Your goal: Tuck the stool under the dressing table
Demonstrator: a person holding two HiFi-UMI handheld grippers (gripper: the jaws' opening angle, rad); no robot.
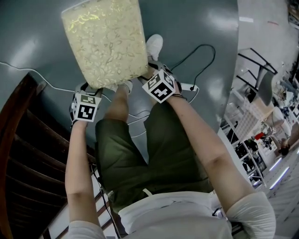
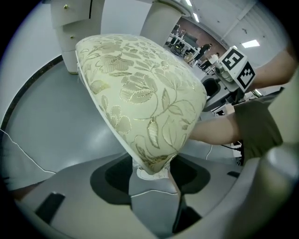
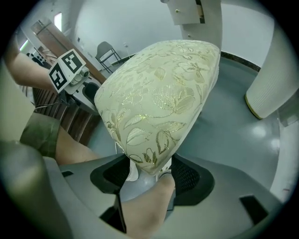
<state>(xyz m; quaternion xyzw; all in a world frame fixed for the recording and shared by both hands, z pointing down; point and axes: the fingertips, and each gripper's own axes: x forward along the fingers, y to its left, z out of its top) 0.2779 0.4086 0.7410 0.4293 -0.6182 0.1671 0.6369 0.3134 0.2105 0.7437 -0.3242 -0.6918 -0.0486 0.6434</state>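
The stool (image 1: 105,42) has a cream cushion with a gold leaf pattern, and its legs are hidden under the seat. In the head view it stands on the grey floor just ahead of the person's feet. My left gripper (image 1: 92,87) sits on its near left corner and my right gripper (image 1: 150,71) on its near right corner. In the left gripper view the cushion corner (image 2: 154,154) fills the gap of the left gripper (image 2: 152,175), with both pads against the fabric. The right gripper (image 3: 150,175) holds its corner (image 3: 149,149) the same way. White dressing table drawers (image 2: 70,32) stand beyond the stool.
A dark wooden piece (image 1: 23,154) runs along the left. White and black cables (image 1: 201,51) trail on the floor near a white shoe (image 1: 154,44). A white ribbed column (image 3: 271,88) stands right of the stool. A drawer front (image 3: 189,11) lies beyond the stool.
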